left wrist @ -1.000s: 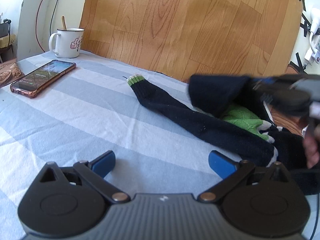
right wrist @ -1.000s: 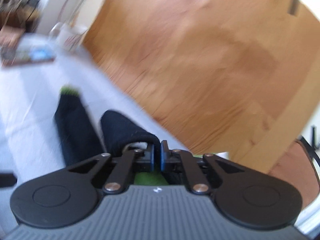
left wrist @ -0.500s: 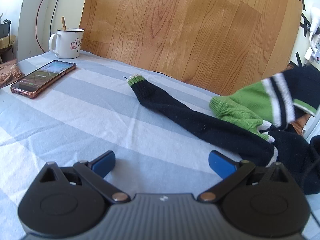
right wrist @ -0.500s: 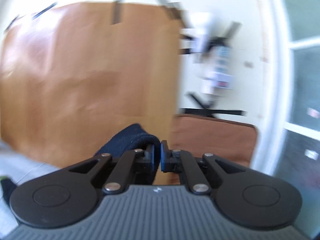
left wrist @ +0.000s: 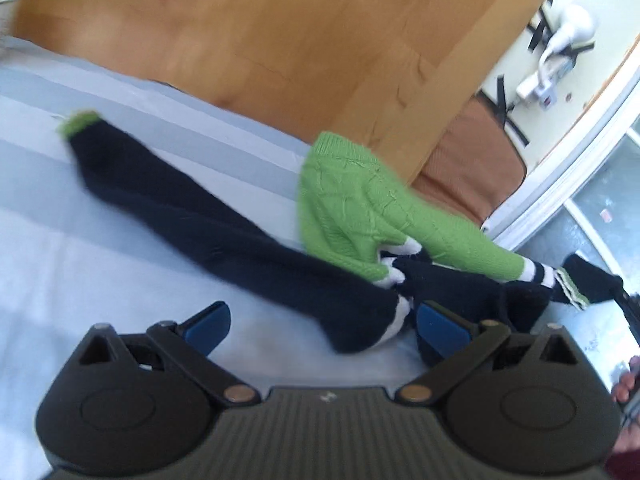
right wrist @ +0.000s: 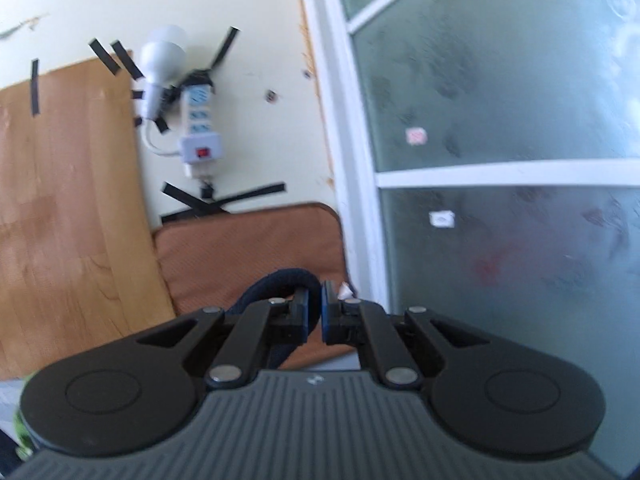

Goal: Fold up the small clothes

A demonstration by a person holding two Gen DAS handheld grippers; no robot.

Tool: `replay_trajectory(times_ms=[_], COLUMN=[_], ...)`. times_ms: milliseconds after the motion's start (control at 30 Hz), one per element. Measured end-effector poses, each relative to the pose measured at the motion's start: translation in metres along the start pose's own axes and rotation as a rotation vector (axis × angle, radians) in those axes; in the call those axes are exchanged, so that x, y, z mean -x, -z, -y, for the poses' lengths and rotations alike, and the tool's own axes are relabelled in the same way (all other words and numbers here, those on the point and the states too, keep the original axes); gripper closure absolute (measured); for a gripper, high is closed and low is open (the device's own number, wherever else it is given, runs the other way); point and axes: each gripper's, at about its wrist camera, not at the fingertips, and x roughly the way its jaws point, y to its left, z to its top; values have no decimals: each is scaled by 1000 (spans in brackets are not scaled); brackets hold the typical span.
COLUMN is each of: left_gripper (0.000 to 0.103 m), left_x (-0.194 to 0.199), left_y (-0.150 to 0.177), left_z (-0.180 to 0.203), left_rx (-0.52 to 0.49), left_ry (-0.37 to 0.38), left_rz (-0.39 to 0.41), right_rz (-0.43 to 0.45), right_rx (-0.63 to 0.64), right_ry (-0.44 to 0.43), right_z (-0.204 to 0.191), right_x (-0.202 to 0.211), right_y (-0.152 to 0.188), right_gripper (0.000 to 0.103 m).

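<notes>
A small knitted sweater (left wrist: pixel 352 220), navy and green with white stripes, lies on the blue-and-white striped cloth (left wrist: pixel 100 260). One navy sleeve with a green cuff (left wrist: pixel 78 124) stretches away to the left. My left gripper (left wrist: pixel 320 322) is open low over the cloth, its fingers on either side of the navy fabric near the hem. My right gripper (right wrist: pixel 315 314) is shut on a navy sleeve end (right wrist: pixel 280 284), held out to the right and pointing at the wall and window. In the left wrist view that sleeve (left wrist: pixel 592 280) is pulled taut toward the right edge.
A wooden board (left wrist: pixel 260 32) leans behind the table. A brown cushion (right wrist: pixel 248 256) stands by the wall, with a taped power strip and bulb (right wrist: pixel 192 120) above it. A frosted window (right wrist: pixel 500 160) is to the right. A person's hand (left wrist: pixel 626 384) shows at the right edge.
My right gripper has swung the navy sleeve out from over the sweater to the far right, uncovering the green front. My left gripper has moved right toward the sweater's hem; mug and phone left its view.
</notes>
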Motion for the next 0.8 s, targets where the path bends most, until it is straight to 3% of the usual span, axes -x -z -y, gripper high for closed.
replay_trajectory(times_ms=[67, 133, 167, 200, 267, 300, 367, 433, 533, 667, 733, 800], left_gripper=[4, 16, 29, 52, 71, 81, 89, 90, 91, 91, 91, 91], left_x=[-20, -34, -41, -46, -50, -50, -45, -34, -3, 40, 63, 89], left_y=[-7, -9, -9, -10, -12, -12, -14, -17, -22, -27, -29, -34], left_z=[5, 6, 7, 6, 3, 0, -5, -7, -15, -15, -14, -16], left_rx=[18, 55, 75, 86, 92, 104, 120, 129, 155, 145, 124, 118], left_ry=[-5, 9, 0, -16, -32, -22, -7, -2, 32, 37, 22, 1], left_rz=[-26, -59, -72, -79, -80, -77, -63, -33, 32, 125, 185, 249], right_rz=[1, -14, -36, -71, -174, -208, -243, -264, -311, -359, -377, -411], right_rx=[-34, -85, -97, -101, -111, -118, -142, -184, -190, -25, 55, 112], right_ry=[31, 65, 74, 65, 17, -7, -56, -154, -392, -631, -707, -767], right_z=[15, 33, 39, 44, 51, 56, 64, 69, 51, -17, -53, -87], right_x=[-1, -3, -6, -9, -20, -22, -22, -15, 2, 23, 30, 32], right_y=[6, 13, 17, 22, 31, 37, 46, 55, 69, 82, 88, 95], right_gripper=[95, 95, 94, 94, 86, 79, 45, 43, 41, 34, 28, 27])
